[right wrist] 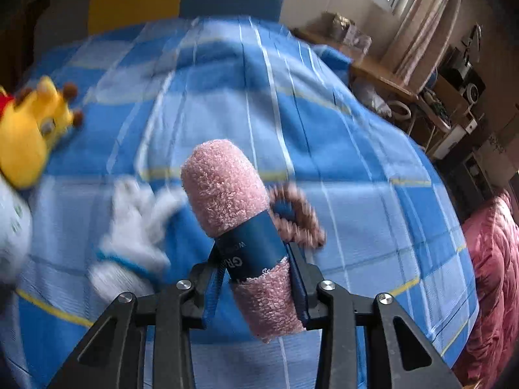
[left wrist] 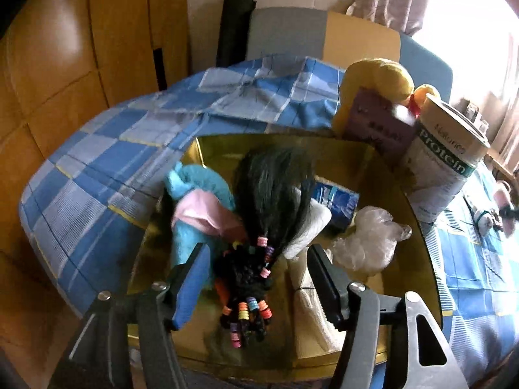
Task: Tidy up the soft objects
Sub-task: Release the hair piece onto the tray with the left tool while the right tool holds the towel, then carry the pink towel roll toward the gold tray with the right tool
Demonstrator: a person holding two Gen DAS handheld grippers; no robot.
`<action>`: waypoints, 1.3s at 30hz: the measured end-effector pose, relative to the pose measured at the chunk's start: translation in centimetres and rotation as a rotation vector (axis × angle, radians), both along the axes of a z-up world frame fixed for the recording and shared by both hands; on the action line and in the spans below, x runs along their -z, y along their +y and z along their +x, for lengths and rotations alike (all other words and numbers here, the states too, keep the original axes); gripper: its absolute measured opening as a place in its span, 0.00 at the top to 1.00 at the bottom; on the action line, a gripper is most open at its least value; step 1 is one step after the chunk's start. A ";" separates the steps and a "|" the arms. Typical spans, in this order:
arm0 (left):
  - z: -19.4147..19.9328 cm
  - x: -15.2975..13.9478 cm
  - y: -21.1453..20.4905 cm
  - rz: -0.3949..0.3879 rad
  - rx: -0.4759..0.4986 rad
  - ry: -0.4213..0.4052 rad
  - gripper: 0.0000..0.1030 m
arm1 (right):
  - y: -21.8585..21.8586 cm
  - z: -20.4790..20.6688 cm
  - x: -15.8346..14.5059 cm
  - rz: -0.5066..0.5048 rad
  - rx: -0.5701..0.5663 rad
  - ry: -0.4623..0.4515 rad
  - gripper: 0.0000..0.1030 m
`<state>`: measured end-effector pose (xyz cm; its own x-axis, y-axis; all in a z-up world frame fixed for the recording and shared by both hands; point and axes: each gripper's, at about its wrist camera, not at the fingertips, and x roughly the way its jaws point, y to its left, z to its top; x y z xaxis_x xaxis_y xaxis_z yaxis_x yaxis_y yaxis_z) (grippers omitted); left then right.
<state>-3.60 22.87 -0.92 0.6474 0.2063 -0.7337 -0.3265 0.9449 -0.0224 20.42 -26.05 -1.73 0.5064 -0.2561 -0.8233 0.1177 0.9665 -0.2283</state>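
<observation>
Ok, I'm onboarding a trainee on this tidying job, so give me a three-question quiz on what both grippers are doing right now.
1. True or false: the left gripper grips the doll hair.
2. What does the right gripper hold?
A) yellow plush toy
B) rolled pink towel
C) white glove
3. What do the soft things under the left gripper lie in?

Key:
1. False; its jaws stand open.
2. B, the rolled pink towel.
3. The cardboard box.

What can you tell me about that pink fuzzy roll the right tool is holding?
The roll looks like a rolled pink terry towel, looped and fluffy, with a dark blue paper band carrying white lettering around its middle. It tilts up and to the left, clamped across the band by the right tool, above the blue checked cloth. A pink scrunchie lies behind it.
</observation>
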 end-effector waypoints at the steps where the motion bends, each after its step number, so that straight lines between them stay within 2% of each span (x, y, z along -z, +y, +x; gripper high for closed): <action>1: 0.0 -0.2 0.0 0.001 0.003 -0.005 0.39 | 0.6 0.6 -0.8 -0.014 -0.011 -0.007 0.64; 8: -1.0 -2.0 -0.6 0.003 0.053 -0.049 0.39 | 6.8 6.0 -5.6 -0.070 -0.092 -0.047 0.64; 13: -1.4 -2.7 -0.7 0.003 0.075 -0.063 0.39 | 13.2 9.1 -7.9 -0.054 -0.169 -0.078 0.64; 19: -1.7 -2.9 -0.3 -0.011 0.073 -0.069 0.39 | 22.8 10.0 -10.9 -0.055 -0.360 -0.151 0.64; 24: -1.7 -2.8 0.1 -0.015 0.060 -0.071 0.39 | 29.7 7.9 -13.0 -0.013 -0.548 -0.222 0.64; 29: -1.7 -2.8 0.5 -0.019 0.045 -0.073 0.39 | 34.6 3.4 -13.6 0.035 -0.738 -0.251 0.64; 35: -2.2 -3.1 0.6 -0.007 0.026 -0.089 0.37 | 38.9 -3.0 -11.0 0.021 -0.961 -0.182 0.64; 39: -2.6 -3.3 0.7 -0.004 0.009 -0.099 0.34 | 39.8 -5.8 -8.1 0.038 -0.988 -0.106 0.64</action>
